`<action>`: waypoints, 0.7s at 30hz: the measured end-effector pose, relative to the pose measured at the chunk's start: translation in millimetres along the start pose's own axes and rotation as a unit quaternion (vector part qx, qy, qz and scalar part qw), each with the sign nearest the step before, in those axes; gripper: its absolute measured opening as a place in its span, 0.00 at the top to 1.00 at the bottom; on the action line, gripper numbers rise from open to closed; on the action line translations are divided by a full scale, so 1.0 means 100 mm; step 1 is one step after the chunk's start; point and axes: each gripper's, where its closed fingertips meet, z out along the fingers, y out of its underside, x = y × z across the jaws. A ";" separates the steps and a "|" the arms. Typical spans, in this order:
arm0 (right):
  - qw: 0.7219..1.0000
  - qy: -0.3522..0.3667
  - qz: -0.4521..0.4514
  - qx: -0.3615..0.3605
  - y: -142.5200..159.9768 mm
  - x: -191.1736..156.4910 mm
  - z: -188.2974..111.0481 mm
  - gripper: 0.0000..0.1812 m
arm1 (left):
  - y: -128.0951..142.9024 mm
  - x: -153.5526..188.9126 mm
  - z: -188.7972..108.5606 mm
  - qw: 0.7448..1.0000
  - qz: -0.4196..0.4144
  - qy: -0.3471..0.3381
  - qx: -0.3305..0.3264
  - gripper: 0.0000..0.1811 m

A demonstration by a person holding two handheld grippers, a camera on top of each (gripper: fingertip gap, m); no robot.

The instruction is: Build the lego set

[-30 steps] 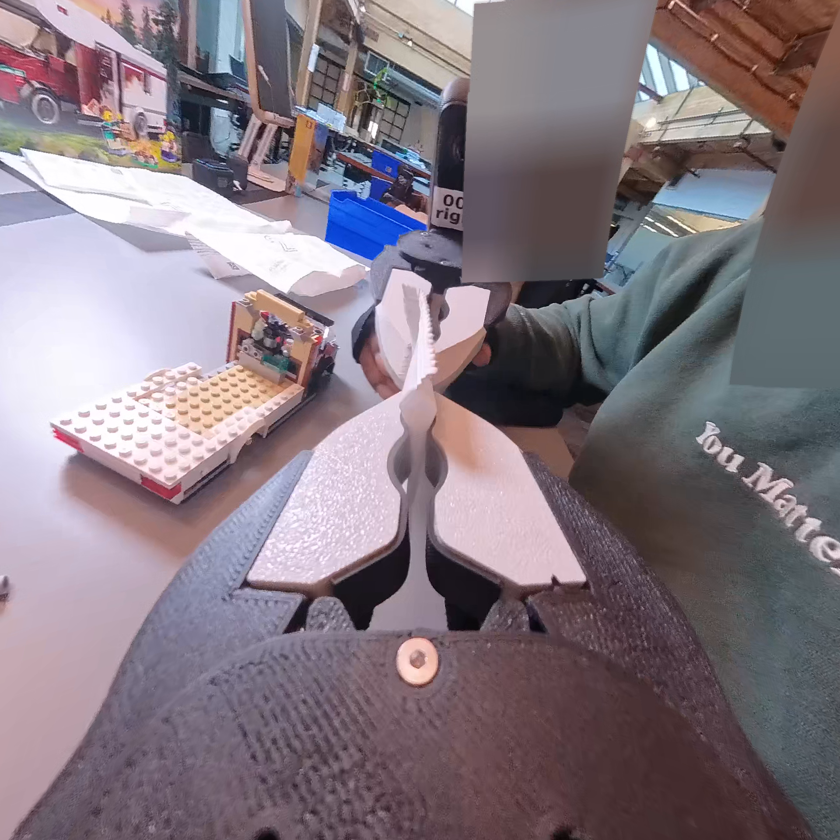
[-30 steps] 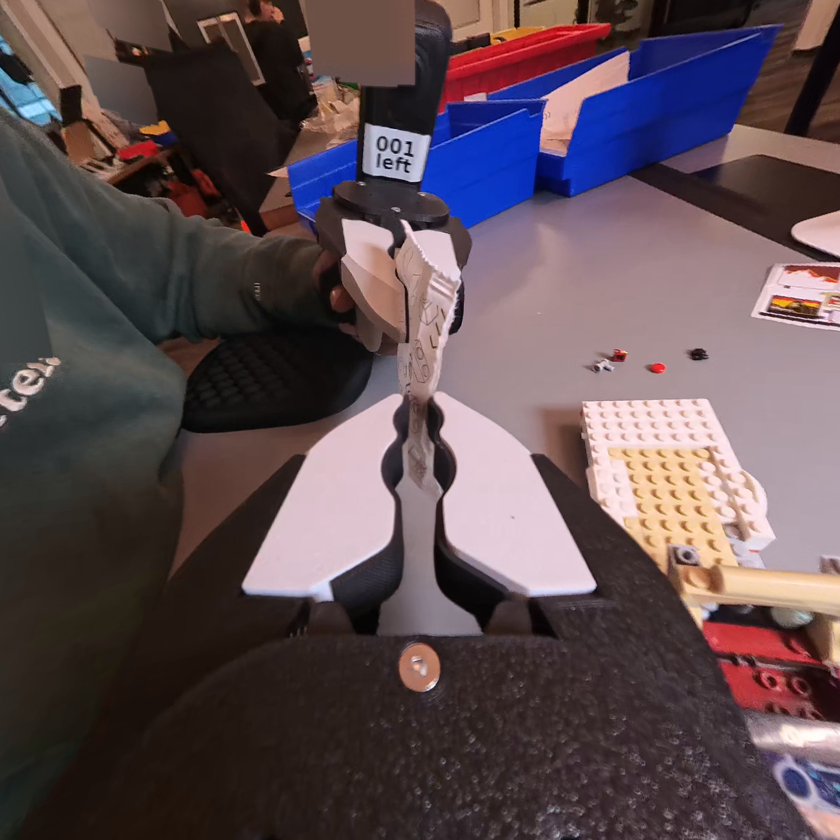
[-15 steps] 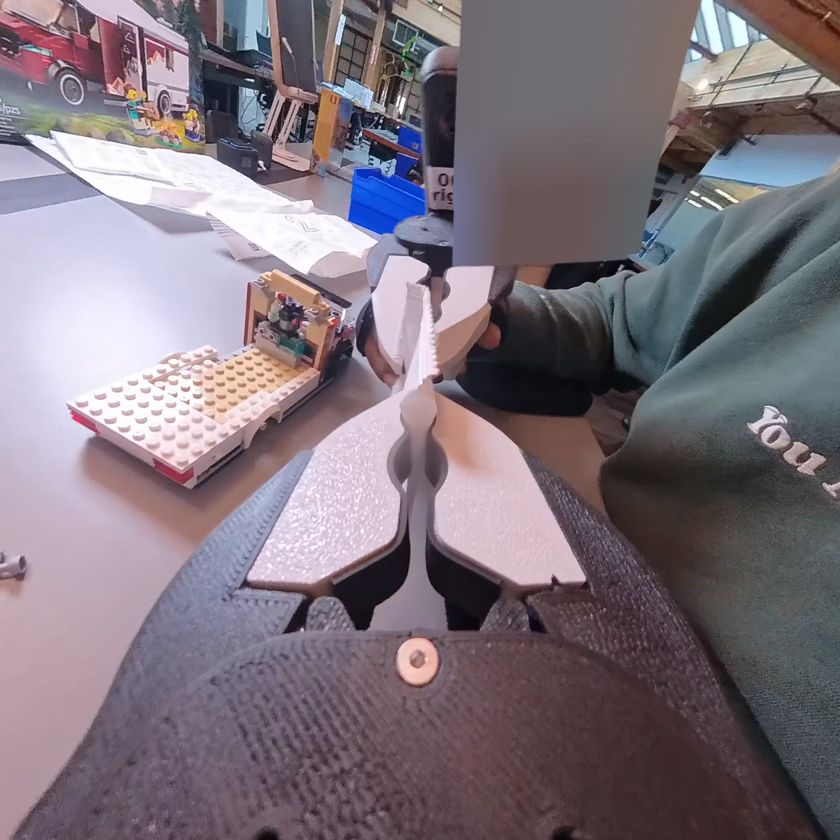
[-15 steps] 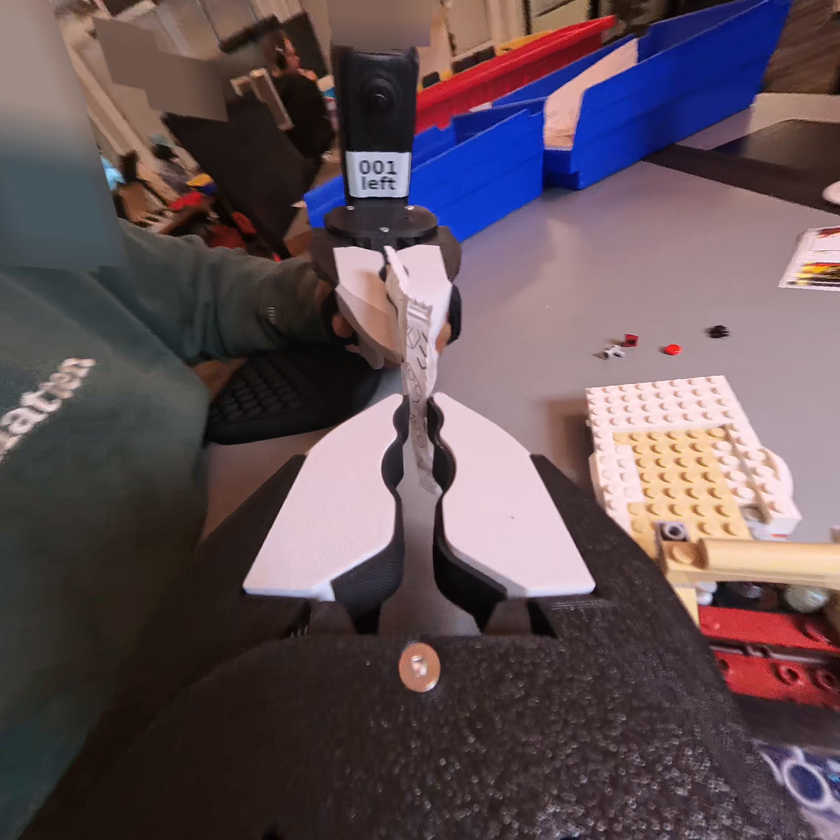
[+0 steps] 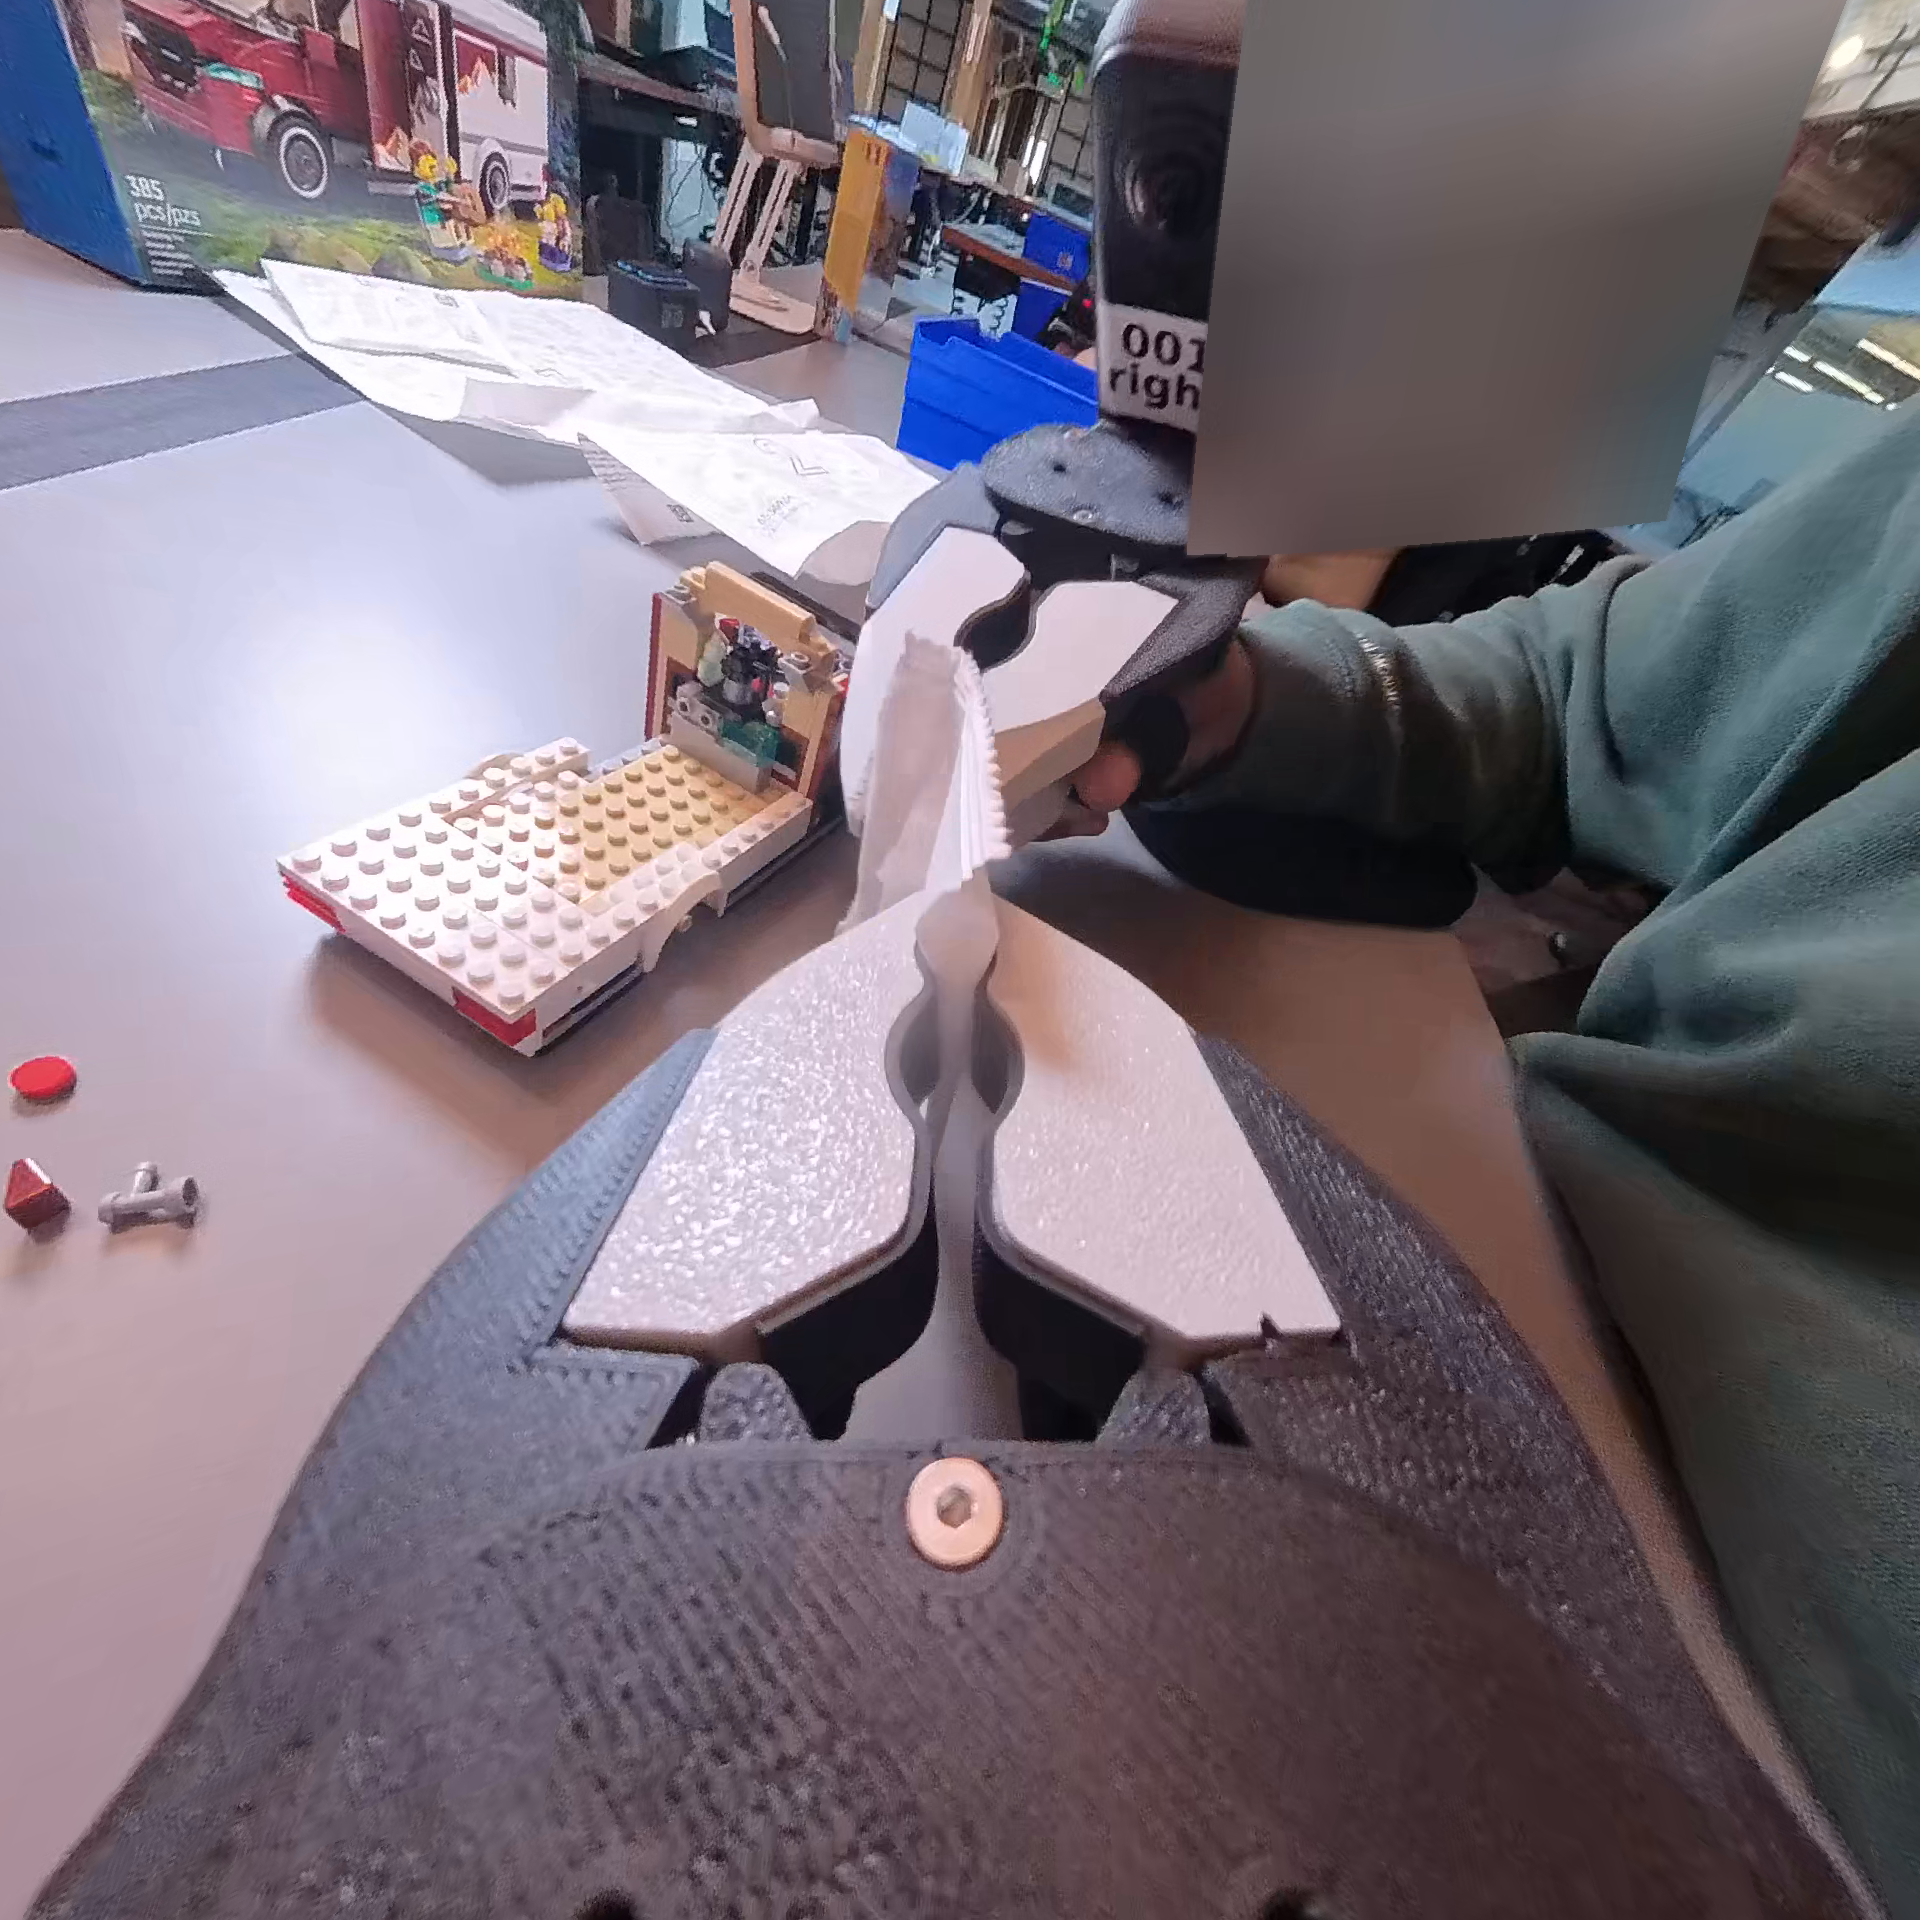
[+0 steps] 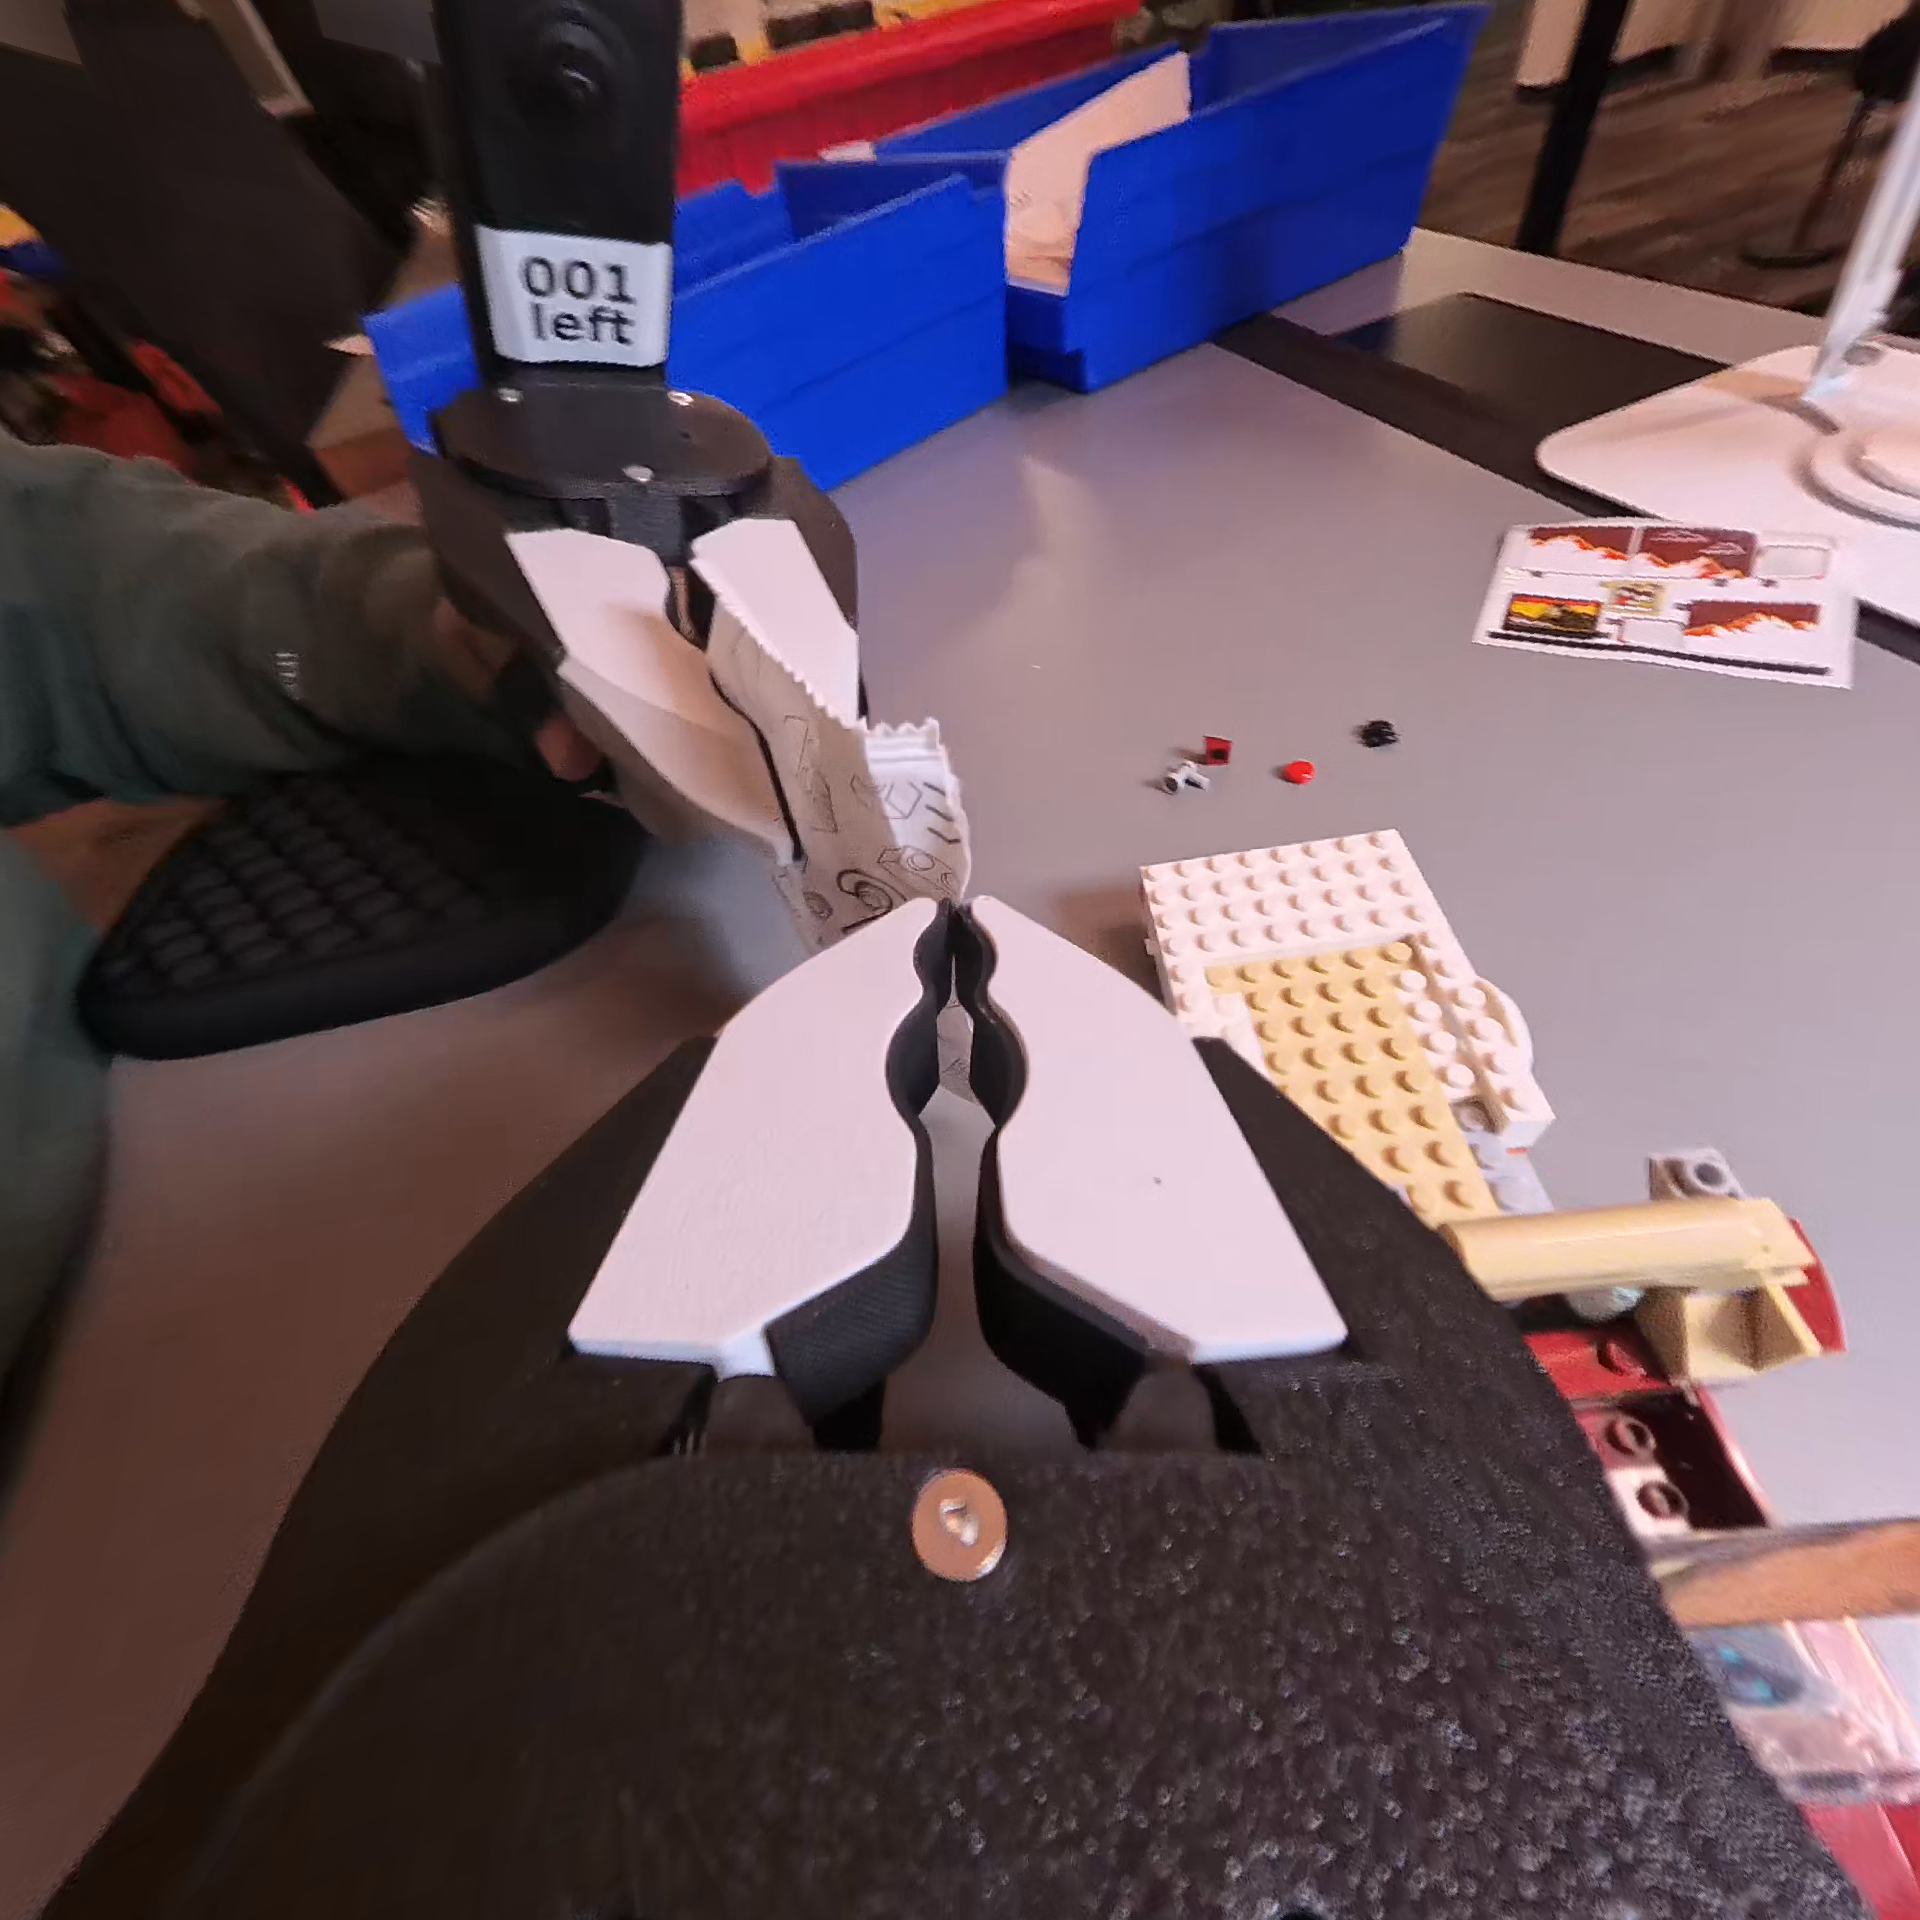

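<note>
A white paper parts bag [image 5: 935, 790] with a serrated edge is gripped from both sides, above the grey counter [image 5: 260, 644]. In the left wrist view, the left gripper [image 5: 954, 940] is seen at the frame's centre with its jaws clenched on the lower end of the bag, while the right gripper [image 5: 961, 717] is seen beyond it, just above centre, clamped on the upper end and held by a hand in a dark fingerless glove [image 5: 1153, 748]. In the right wrist view, the right gripper [image 6: 956, 914] is shown at centre with its jaws pressed together on the printed bag [image 6: 894, 831], and the left gripper [image 6: 717, 717] is seen at upper left, also closed on it. The partly built lego model [image 5: 551, 842], a white and tan studded base with a small furnished wall section at its far end, is rested on the counter at centre left of the left wrist view; in the right wrist view it [image 6: 1340, 997] is placed at centre right. A red round piece [image 5: 42, 1076], a dark red sloped piece [image 5: 35, 1195] and a grey connector [image 5: 151, 1205] are laid loose near the left edge, well apart from the model. A sticker sheet [image 6: 1673, 603] is set at upper right of the right wrist view, and blue bins [image 6: 1039, 229] are lined along the top. Folded paper sheets [image 5: 582, 384] and the set's box [image 5: 312, 135] are found at upper left of the left wrist view.
</note>
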 end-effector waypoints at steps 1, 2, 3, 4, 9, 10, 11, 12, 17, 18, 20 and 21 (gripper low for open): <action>1.000 0.019 0.003 -0.008 0.00 0.02 0.01 1.00 | 0.01 -0.01 0.01 1.000 0.001 -0.004 -0.002 1.00; 0.999 0.032 0.013 -0.012 0.00 0.03 0.02 1.00 | 0.00 -0.03 0.00 1.000 -0.002 -0.010 -0.001 1.00; 0.999 0.038 0.024 -0.014 0.00 0.04 0.02 1.00 | 0.00 -0.06 -0.02 1.000 -0.010 -0.012 0.002 1.00; 0.999 0.038 0.031 -0.019 0.02 0.03 0.02 1.00 | -0.01 -0.08 -0.04 1.000 -0.023 -0.010 0.005 1.00; 0.997 -0.003 0.054 -0.050 0.10 -0.11 0.01 1.00 | 0.00 -0.15 -0.06 1.000 0.009 -0.020 -0.003 0.84; 0.997 -0.007 0.051 -0.061 0.13 -0.14 0.00 1.00 | 0.00 -0.14 -0.05 1.000 0.021 -0.020 -0.007 0.80; 0.996 -0.010 0.047 -0.069 0.15 -0.17 0.00 1.00 | 0.01 -0.12 -0.03 1.000 0.027 -0.011 -0.010 0.79; 0.996 -0.016 0.043 -0.073 0.16 -0.21 0.00 1.00 | 0.02 -0.08 0.00 0.999 0.030 -0.001 -0.013 0.81; 0.997 -0.029 0.018 -0.067 0.11 -0.28 -0.03 1.00 | 0.02 0.05 0.06 0.998 0.053 0.020 -0.019 0.99; 0.997 -0.044 0.015 -0.057 0.08 -0.32 -0.05 0.99 | -0.01 0.08 0.05 0.999 0.042 0.030 -0.011 0.99; 0.996 -0.083 0.020 -0.036 0.04 -0.40 -0.07 0.91 | -0.06 0.17 0.01 0.998 0.019 0.066 0.009 1.00; 0.994 -0.102 0.028 -0.030 0.04 -0.43 -0.07 0.85 | -0.09 0.23 -0.01 0.996 0.012 0.090 0.022 1.00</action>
